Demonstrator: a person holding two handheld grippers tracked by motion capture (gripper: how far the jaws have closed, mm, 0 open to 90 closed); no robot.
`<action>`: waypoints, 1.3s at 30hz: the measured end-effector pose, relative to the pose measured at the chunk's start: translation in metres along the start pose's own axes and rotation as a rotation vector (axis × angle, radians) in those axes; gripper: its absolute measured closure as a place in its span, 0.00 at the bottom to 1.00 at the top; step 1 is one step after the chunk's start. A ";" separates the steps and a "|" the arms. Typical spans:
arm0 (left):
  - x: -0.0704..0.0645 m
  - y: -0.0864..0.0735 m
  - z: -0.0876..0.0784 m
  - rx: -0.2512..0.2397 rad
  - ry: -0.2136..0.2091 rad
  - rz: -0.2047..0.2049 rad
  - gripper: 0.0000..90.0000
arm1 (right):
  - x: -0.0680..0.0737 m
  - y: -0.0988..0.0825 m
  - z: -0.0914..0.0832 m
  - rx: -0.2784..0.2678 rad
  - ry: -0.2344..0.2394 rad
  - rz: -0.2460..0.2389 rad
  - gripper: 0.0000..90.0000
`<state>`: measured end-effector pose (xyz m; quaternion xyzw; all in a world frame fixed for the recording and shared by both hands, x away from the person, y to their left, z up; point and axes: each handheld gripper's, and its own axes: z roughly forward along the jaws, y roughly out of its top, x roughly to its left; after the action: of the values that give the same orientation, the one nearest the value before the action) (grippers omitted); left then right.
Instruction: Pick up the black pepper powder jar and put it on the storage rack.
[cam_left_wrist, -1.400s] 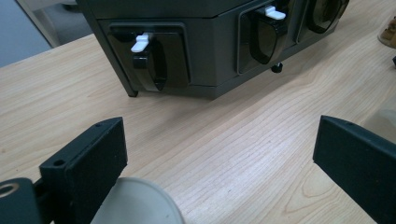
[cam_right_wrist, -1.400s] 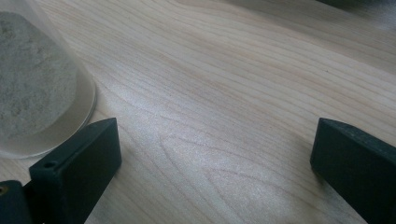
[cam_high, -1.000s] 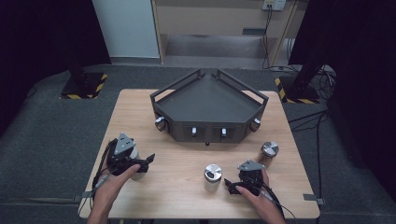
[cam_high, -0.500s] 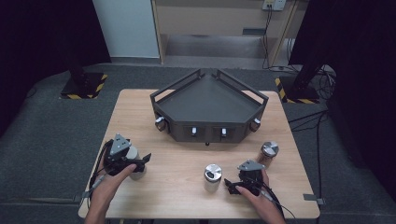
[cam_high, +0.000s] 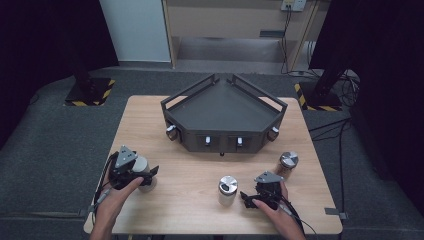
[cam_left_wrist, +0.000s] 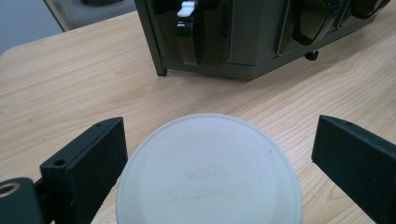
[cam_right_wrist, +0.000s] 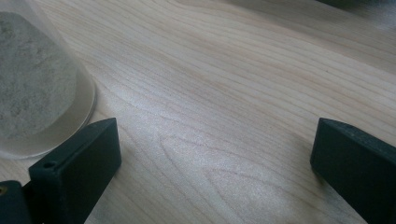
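Table (cam_high: 190, 200): pale wood, under both of my grippers; everything else stands on it.

Rack (cam_high: 223, 117): a dark, angled tray with knobs along its front wall, ahead of both pairs of jaws and well apart from them. In the left gripper view its front face (cam_left_wrist: 243, 37) rises beyond the jaw tips.

White jar (cam_left_wrist: 208, 170): this is the thing in hand. Its round white lid sits between my left jaws, nearer the left-hand jaw than the right, with a clear gap on the right side. In the high view the jar (cam_high: 143, 167) stands just under the left gripper (cam_high: 134, 170).

Left gripper (cam_left_wrist: 219, 154): jaws wide apart, straddling the jar and gripping nothing yet. To close well, I judge that I should first shift sideways so the lid is centred, then lower until the pads meet the jar's wall below the lid, and only then squeeze; an off-centre close could push the jar over.

Silver-lidded jar (cam_high: 227, 190): just beside my right gripper (cam_high: 260, 195), outside its left-hand jaw. In the right gripper view its clear wall and pale powder (cam_right_wrist: 37, 79) stand near that jaw; I cannot tell whether they touch.

Right gripper (cam_right_wrist: 215, 154): jaws wide apart over bare wood, holding nothing.

Brown jar (cam_high: 287, 165): past the right gripper, apart from it.
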<state>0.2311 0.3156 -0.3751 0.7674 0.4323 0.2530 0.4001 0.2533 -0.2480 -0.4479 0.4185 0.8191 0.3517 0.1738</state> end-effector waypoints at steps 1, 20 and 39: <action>0.001 -0.001 0.001 0.000 -0.001 0.000 0.02 | 0.000 0.000 0.000 0.000 0.000 0.000 0.02; 0.002 -0.026 0.005 -0.031 0.032 -0.029 0.11 | 0.000 0.000 0.000 0.001 0.001 0.000 0.02; -0.002 -0.044 0.008 -0.077 0.037 -0.050 0.30 | 0.000 0.000 0.000 0.001 0.001 0.000 0.02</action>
<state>0.2158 0.3243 -0.4158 0.7357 0.4486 0.2734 0.4275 0.2534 -0.2480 -0.4477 0.4186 0.8193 0.3514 0.1732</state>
